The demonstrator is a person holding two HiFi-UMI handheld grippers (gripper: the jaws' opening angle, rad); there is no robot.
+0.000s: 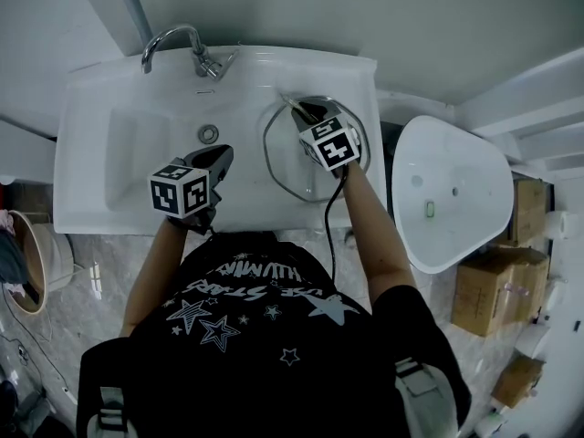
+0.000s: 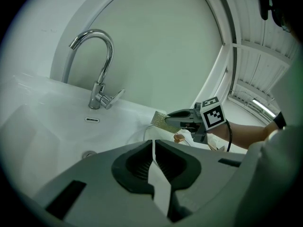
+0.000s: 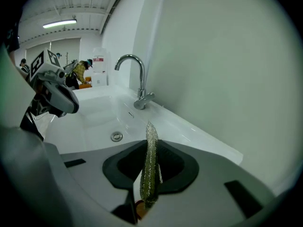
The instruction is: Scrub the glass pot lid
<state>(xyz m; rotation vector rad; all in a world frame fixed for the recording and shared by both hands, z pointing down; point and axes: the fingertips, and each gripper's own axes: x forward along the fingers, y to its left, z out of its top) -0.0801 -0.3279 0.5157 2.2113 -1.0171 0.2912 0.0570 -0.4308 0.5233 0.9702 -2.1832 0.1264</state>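
Note:
The glass pot lid (image 1: 290, 170) lies in the right part of the white sink (image 1: 119, 144), its metal rim (image 2: 142, 137) showing in the left gripper view. My right gripper (image 1: 301, 109) is over the lid's far side, shut on a thin greenish-gold scouring pad (image 3: 150, 167) that stands on edge between the jaws. The same pad (image 2: 161, 121) sticks out of that gripper (image 2: 176, 120) in the left gripper view. A brownish knob (image 2: 179, 137) shows just under it. My left gripper (image 1: 222, 157) hovers over the sink's middle, left of the lid, shut with nothing in it (image 2: 153, 150).
A chrome faucet (image 1: 178, 48) stands at the sink's back, and the drain (image 1: 209, 133) lies below it. A white basin-shaped fixture (image 1: 452, 190) is to the right, with cardboard boxes (image 1: 493, 290) beyond. A round basket (image 1: 27, 258) sits at the left on the floor.

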